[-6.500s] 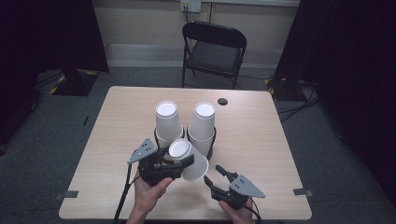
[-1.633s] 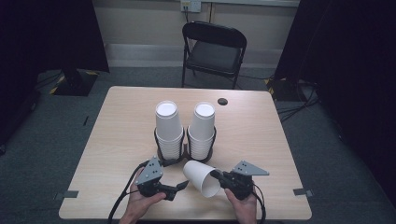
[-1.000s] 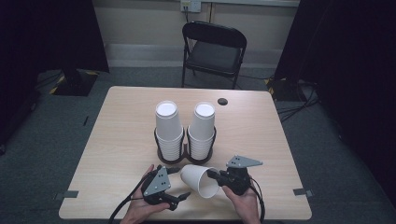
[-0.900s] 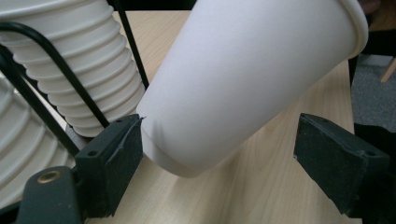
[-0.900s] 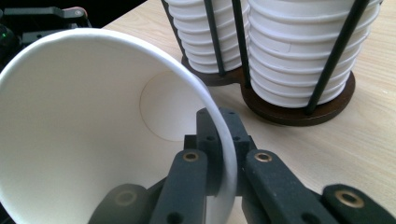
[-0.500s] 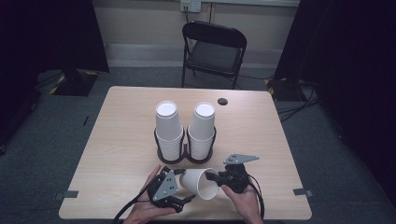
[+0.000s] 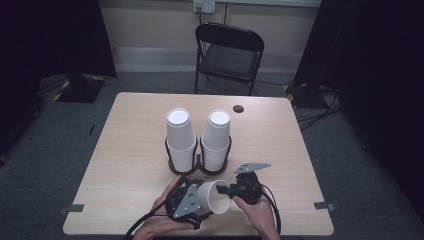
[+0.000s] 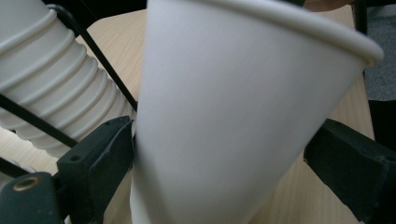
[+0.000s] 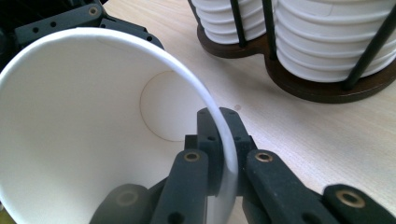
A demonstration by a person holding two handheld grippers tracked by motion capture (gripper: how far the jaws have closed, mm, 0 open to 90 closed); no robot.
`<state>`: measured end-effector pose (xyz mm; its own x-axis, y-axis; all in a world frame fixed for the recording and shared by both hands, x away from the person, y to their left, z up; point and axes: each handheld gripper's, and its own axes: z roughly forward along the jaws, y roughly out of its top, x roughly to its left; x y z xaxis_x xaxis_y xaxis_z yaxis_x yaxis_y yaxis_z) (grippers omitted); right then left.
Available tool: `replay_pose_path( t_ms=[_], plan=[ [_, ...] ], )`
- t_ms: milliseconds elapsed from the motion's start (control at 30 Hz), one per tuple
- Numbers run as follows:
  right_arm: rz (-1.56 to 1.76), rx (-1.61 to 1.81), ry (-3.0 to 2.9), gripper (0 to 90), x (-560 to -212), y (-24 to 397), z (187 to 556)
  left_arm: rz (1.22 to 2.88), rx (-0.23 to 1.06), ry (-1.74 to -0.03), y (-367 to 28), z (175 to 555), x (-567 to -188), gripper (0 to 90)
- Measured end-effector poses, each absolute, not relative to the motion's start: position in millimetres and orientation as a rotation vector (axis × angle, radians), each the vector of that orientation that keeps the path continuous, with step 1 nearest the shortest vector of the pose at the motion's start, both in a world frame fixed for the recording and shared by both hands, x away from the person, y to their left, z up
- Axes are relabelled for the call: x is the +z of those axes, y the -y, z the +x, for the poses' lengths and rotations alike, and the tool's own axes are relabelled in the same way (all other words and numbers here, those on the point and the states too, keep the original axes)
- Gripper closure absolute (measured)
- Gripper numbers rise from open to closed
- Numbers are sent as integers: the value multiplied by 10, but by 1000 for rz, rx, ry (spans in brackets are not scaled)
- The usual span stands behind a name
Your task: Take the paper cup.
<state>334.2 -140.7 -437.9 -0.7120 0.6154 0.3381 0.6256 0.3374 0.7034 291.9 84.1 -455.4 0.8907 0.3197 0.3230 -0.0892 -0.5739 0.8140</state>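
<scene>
Clearly the single paper cup (image 7: 212, 196) is a light, thin-walled thing: it weighs next to nothing, its wall will buckle under a hard squeeze, and its smooth taper lets it slide out of a loose hold. It hangs on its side just above the surface (image 7: 125, 145), between the two claws, mouth turned toward the right claw (image 7: 223, 190) and base toward the left claw (image 7: 197, 200).

The right claw is closed on the rim, one jaw inside the cup and one outside, pinching a single thickness of wall; in the right gripper view the rolled lip runs straight through that pinch. That lip is the stiffest part of the cup, so it is the sensible place to grip, though one pinch point leaves the cup free to swing.

The left claw's jaws have just been opening, and they stand wide on either side of the cup's body. In the left gripper view (image 8: 243, 116) the cup sits between them: the near jaw lies against or just beside the wall, I cannot tell which, and the far jaw stands apart from it. So the left claw no longer clamps the cup.

Beyond both claws stands the dark cup holder (image 7: 197, 167) with its two stacks of cups (image 7: 180, 132), close behind the left claw.
</scene>
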Motion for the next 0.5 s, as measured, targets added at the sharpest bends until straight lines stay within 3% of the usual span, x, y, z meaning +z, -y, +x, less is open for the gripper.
replay_pose_path(
  t_ms=[500],
  plan=[
    [-1183,-1268,2557,886,-4412,1246,3386,2111,582,-142,-691,2895,-4547,68]
  ],
)
